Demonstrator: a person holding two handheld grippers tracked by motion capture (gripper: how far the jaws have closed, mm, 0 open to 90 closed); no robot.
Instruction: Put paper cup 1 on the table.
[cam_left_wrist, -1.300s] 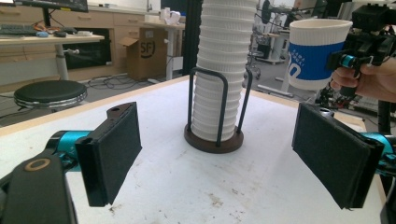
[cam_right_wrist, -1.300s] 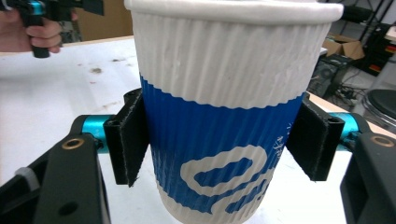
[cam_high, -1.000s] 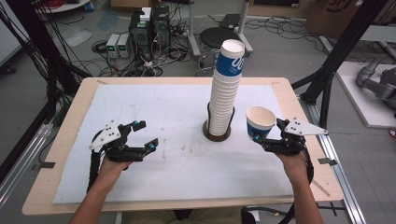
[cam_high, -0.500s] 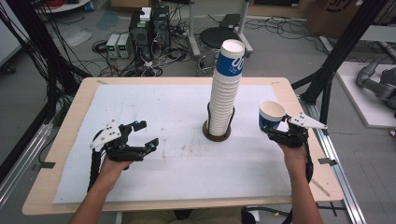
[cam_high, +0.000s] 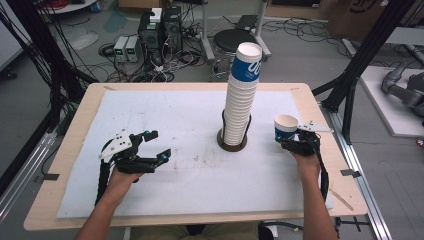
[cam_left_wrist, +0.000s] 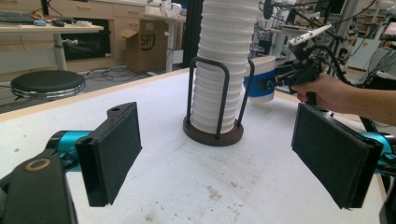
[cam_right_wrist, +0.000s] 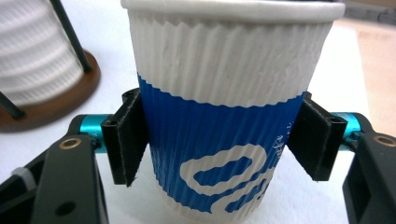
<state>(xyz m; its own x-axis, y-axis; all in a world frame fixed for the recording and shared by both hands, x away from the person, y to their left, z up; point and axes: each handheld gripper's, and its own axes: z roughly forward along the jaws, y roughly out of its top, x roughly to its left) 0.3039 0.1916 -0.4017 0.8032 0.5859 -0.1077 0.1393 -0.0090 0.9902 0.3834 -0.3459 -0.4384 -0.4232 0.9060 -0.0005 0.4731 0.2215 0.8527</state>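
Note:
A blue-and-white ribbed paper cup (cam_high: 286, 123) (cam_right_wrist: 224, 70) (cam_left_wrist: 261, 79) stands upright just right of the cup stack, low over the white mat. My right gripper (cam_high: 287, 141) (cam_right_wrist: 224, 140) is shut on it, with one pad pressed against each side of the blue band. A tall stack of matching cups (cam_high: 241, 100) (cam_left_wrist: 224, 70) (cam_right_wrist: 32, 56) rises from a round brown holder (cam_high: 232, 146) with black wire uprights at the table's middle. On the mat at the left, my left gripper (cam_high: 159, 144) (cam_left_wrist: 219, 154) rests open, its pads wide apart with nothing between them, pointing toward the stack.
A white mat (cam_high: 165, 110) covers most of the wooden table (cam_high: 70, 150). Black frame posts (cam_high: 350, 85) stand off the right edge. A stool (cam_high: 227, 40), cables and electronics lie on the floor beyond the far edge.
My right gripper has carried the cup a little to the right and down toward the mat, and the cup has turned from tilted to upright. The left gripper has stayed put.

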